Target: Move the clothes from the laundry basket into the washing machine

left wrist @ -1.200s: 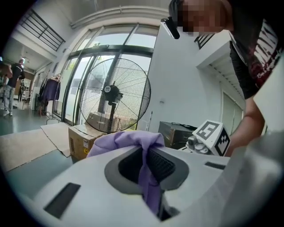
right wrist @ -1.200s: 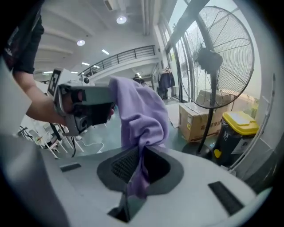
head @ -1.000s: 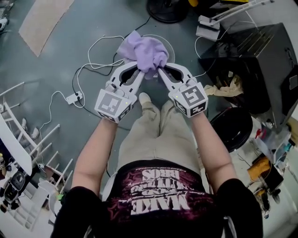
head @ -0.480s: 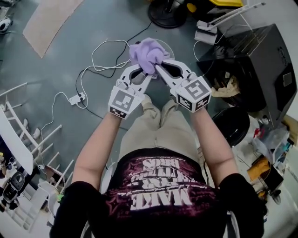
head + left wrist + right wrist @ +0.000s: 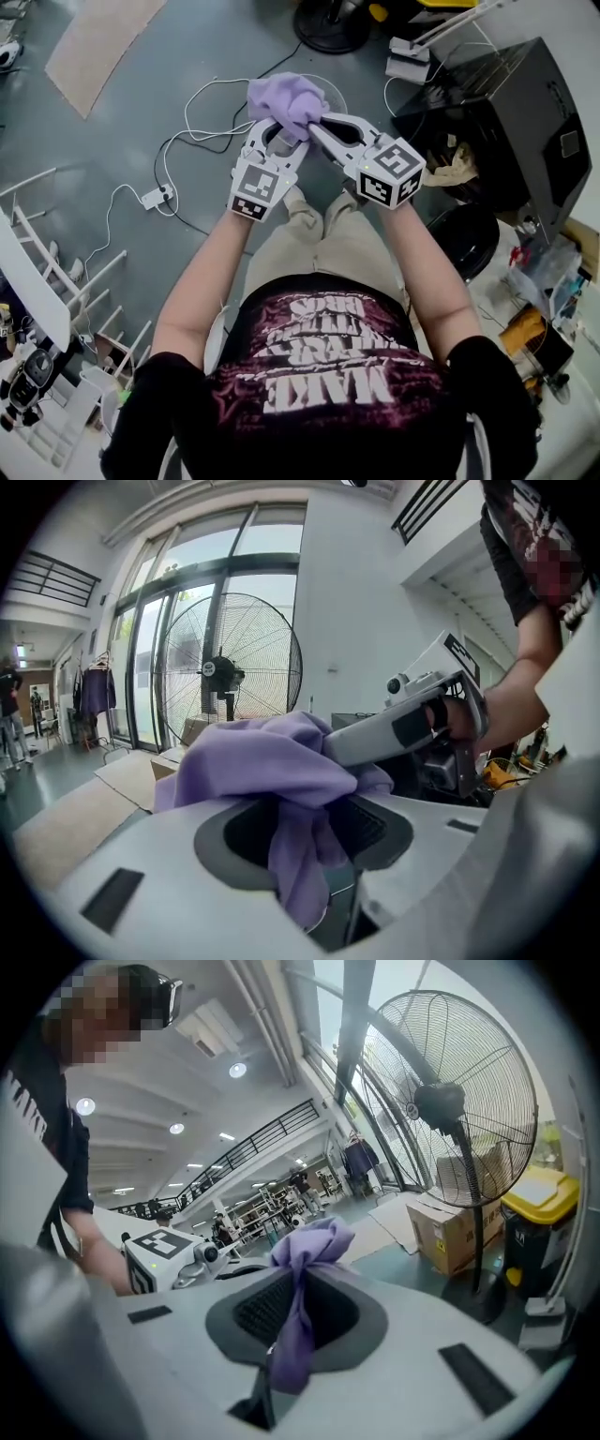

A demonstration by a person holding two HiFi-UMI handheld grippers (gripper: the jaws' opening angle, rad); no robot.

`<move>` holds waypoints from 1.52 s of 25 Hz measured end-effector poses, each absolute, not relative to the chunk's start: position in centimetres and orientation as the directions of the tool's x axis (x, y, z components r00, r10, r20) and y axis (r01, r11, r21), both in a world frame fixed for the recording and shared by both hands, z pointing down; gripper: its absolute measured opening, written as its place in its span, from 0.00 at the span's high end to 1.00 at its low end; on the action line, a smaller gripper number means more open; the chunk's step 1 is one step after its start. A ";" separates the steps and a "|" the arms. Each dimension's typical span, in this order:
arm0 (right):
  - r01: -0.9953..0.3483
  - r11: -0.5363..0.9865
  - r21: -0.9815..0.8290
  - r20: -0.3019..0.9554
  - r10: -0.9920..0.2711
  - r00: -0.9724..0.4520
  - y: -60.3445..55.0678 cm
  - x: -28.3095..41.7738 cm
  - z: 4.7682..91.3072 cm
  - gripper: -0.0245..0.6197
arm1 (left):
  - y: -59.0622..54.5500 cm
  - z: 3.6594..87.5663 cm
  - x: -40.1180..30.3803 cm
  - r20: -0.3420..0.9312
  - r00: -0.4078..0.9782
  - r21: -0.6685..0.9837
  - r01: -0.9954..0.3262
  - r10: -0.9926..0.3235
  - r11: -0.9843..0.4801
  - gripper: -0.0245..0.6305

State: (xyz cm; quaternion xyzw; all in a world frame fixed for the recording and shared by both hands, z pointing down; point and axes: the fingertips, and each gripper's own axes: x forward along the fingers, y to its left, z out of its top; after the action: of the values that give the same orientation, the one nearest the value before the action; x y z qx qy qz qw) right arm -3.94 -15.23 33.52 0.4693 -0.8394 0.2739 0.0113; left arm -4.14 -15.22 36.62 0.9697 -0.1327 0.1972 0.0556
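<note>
Overhead, a seated person in a black printed T-shirt (image 5: 319, 375) and beige trousers (image 5: 319, 244) stretches both bare forearms forward, the left forearm (image 5: 202, 281) and the right forearm (image 5: 422, 272) angling inward so the two tools meet in front of the knees. Between them is a bunched purple garment (image 5: 286, 98), held up clear of the grey floor (image 5: 122, 103), where white cables (image 5: 187, 131) loop. The left gripper (image 5: 284, 139) points forward and a little down with its marker cube (image 5: 261, 186) facing up. Its jaws have just been opening and now stand apart, released, with a fold of the cloth hanging loosely through the gap rather than being pinched. The right gripper (image 5: 314, 124), with its own marker cube (image 5: 389, 171) tilted toward the camera, comes in from the other side and is clenched on a twisted tail of the same garment. From the left gripper view, the purple garment (image 5: 272, 761) mounds over the left gripper (image 5: 305, 808), and the right gripper (image 5: 403, 728) reaches across from the right, with the person's hand behind it. From the right gripper view, a narrow strip of the purple garment (image 5: 305, 1251) is squeezed in the right gripper (image 5: 295, 1293) and puffs out above the jaws. A tall standing fan (image 5: 459, 1101) rises beyond it, beside a cardboard box (image 5: 450, 1232).
</note>
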 end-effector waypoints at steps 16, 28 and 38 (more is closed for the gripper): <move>-0.695 0.545 -0.470 0.146 -0.728 -0.669 -13.9 -4.8 28.1 0.89 | -13.7 31.8 -3.5 0.332 0.927 0.048 -0.201 -0.175 -0.978 0.85; -0.771 0.488 -0.410 0.175 -0.787 -0.591 -12.7 -1.3 27.6 0.64 | -15.6 29.8 -3.8 0.303 0.930 0.122 -0.254 -0.208 -0.959 0.88; -0.808 0.496 -0.317 0.402 -0.701 -0.589 -13.5 -2.4 33.9 0.30 | -17.2 25.8 -4.5 0.230 0.952 0.151 -0.241 -0.203 -0.959 0.88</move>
State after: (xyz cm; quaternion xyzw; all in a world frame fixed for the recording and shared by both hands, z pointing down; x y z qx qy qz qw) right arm -2.35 -13.48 33.91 0.4399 -0.8579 0.2415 0.1104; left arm -4.49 -17.15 25.75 0.9838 -0.1128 0.1068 0.0890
